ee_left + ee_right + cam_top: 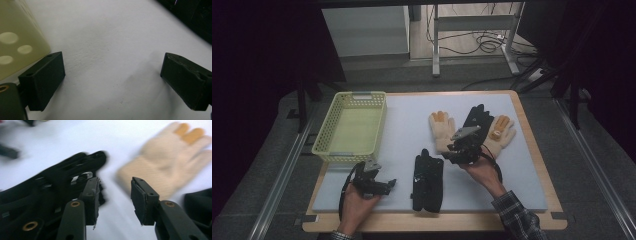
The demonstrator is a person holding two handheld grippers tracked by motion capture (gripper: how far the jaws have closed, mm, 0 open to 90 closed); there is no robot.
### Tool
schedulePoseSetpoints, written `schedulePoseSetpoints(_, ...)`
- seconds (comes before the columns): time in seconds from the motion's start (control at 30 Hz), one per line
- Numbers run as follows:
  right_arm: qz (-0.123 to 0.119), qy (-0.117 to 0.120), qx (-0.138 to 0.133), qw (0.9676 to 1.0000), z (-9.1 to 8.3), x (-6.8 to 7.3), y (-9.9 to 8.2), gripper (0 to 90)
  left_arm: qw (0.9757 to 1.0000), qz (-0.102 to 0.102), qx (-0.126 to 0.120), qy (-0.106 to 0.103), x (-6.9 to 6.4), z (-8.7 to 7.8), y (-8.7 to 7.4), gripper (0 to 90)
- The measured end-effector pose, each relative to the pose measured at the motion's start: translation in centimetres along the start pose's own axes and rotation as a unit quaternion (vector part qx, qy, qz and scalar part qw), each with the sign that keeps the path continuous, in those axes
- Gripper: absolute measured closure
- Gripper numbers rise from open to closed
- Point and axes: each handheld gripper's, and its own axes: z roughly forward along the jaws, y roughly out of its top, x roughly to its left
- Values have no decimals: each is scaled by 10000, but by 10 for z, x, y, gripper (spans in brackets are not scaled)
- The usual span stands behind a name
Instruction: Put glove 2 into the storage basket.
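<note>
Nearest the person, the left gripper (384, 184) rests low on the white mat (402, 130), its jaws spread wide with nothing between them; in the left gripper view a corner of the yellow basket (15, 42) sits just beside one jaw. Just to its right lies a black glove (428, 182), flat, fingers pointing away from the person. Beyond that, the right gripper (451, 150) hovers between this glove and the cream glove (442, 129). Its jaws stand partly open and hold nothing; in the right gripper view the black glove (50, 192) lies to one side of them and the cream glove (165, 160) just past the other. Farther back, a second black glove (478, 120) overlaps another cream glove (501, 131), and the yellow basket (349, 127) stands empty at the far left. The gloves look light, soft and floppy, likely to droop and drag once lifted. A pinch across the cuff or palm should gather enough fabric; a single fingertip would probably slip free.
</note>
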Motion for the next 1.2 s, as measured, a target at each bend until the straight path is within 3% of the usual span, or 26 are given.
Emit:
schedulePoseSetpoints(0.3, 179, -375, 73, 9991, 25, -43, 25, 550, 10000, 3, 1, -4, 0, 0, 0, 60)
schedulePoseSetpoints(0.53, 222, -475, 100, 9986, 52, -58, 37, 433, 10000, 2, 0, -5, 0, 0, 0, 60)
schedulePoseSetpoints(0.67, 277, -484, 111, 9984, 62, -62, 37, 416, 10000, 1, -2, -7, 0, 0, 0, 60)
schedulePoseSetpoints(0.8, 312, -556, 75, 9979, 59, -65, 34, 435, 10000, 0, -2, -5, 0, 0, 0, 60)
schedulePoseSetpoints(1.03, 619, -743, 19, 9953, 39, -81, 29, 593, 10000, 1, -1, -6, 0, 0, 0, 60)
schedulePoseSetpoints(1.17, 670, -914, 78, 9935, 32, -87, 25, 613, 10000, 1, -2, -5, 0, 0, 0, 60)
schedulePoseSetpoints(1.2, 707, -1059, 107, 9918, 27, -95, 20, 613, 10000, 0, -2, -6, 0, 0, 0, 60)
